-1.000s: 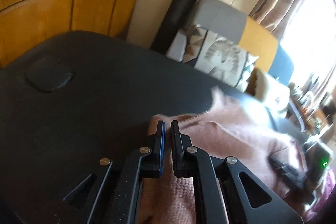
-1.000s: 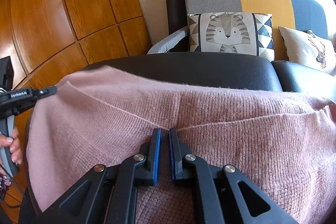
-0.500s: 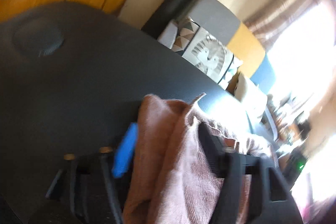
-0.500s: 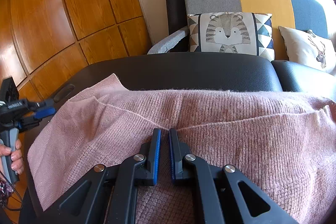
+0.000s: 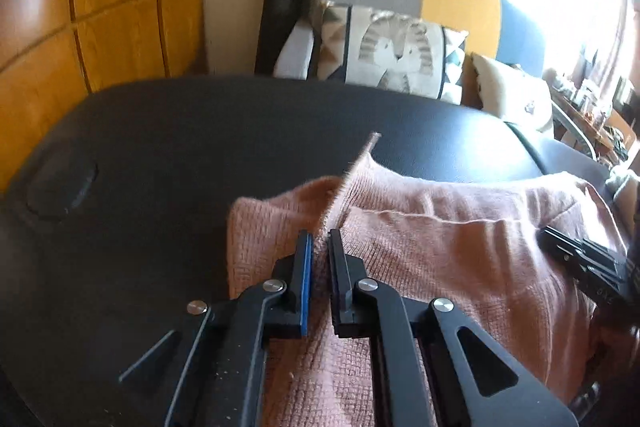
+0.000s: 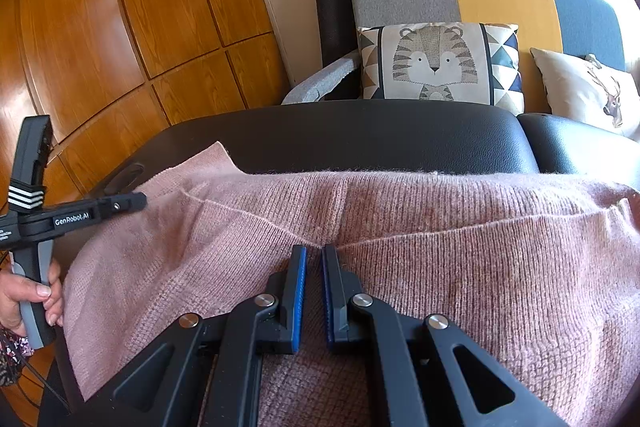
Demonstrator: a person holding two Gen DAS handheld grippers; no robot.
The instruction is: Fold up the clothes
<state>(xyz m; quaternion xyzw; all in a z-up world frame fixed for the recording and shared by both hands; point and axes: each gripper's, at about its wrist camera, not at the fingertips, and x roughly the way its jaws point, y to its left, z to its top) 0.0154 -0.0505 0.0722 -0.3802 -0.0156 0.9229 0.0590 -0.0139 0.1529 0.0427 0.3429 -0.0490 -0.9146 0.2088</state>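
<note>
My left gripper [image 5: 318,247] has let go, shifted along the edge and closed again: a second ago it pinched the pink sweater [image 6: 400,247] at one spot, half a second ago its jaws stood wide around a bunch of knit, and now they are narrow, nipped onto a raised ridge of the sweater's edge that stands up between the pads. My reading is that this was a re-grip — a fresh hold further along the hem, taken so the next fold can be carried. My right gripper [image 6: 314,255] has not stirred in that time; its jaws are drawn in on a pucker of knit at the middle of the folded-over layer, pinning it. The sweater lies spread on the black padded table [image 6: 360,135], its far edge running across the table, one corner flared out towards the left gripper as seen from the right wrist. One layer is already doubled over; I judge the fold part-done, not finished. Containers — none is in view in either camera, so there are no contents to report. Behind the table stands a sofa with a tiger cushion [image 6: 436,63].
</note>
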